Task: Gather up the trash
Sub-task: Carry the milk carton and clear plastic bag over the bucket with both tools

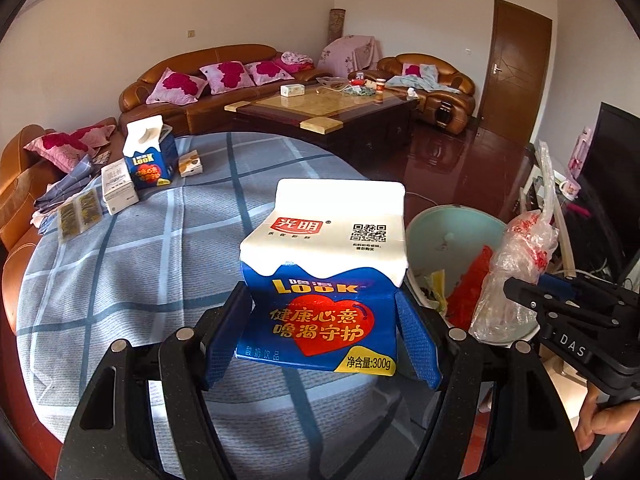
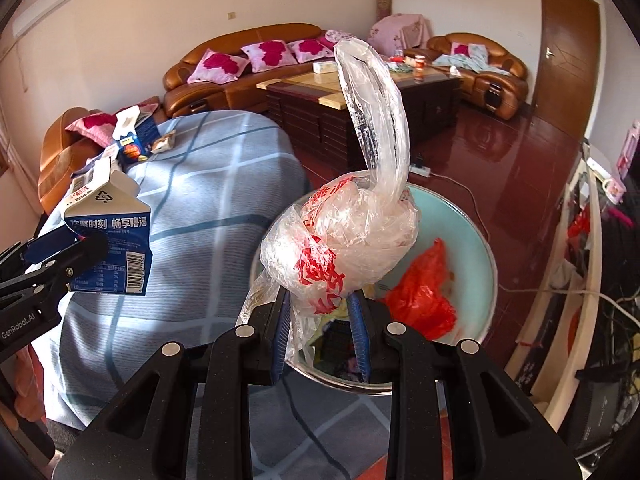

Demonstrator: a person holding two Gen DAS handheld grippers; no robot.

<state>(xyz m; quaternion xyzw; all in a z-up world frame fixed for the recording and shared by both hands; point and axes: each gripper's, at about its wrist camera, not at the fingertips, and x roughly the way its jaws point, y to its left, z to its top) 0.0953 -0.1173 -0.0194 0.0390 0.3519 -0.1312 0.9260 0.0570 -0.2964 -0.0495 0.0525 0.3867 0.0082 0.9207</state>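
Two hand-held grippers are both loaded; the left hand-held gripper (image 1: 322, 344) pinches a blue-and-white milk carton (image 1: 322, 276) above the tabletop's (image 1: 120, 280) right edge; the right hand-held gripper (image 2: 320, 336) pinches a knotted clear plastic bag (image 2: 340, 240) over the pale green trash bin (image 2: 476, 240). A second carton (image 1: 150, 156) stands near the tabletop's far left edge.

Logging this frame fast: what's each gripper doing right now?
Left gripper: closed on the blue-and-white milk carton, held off the table.
Right gripper: closed on the knotted clear plastic bag, over the trash bin.
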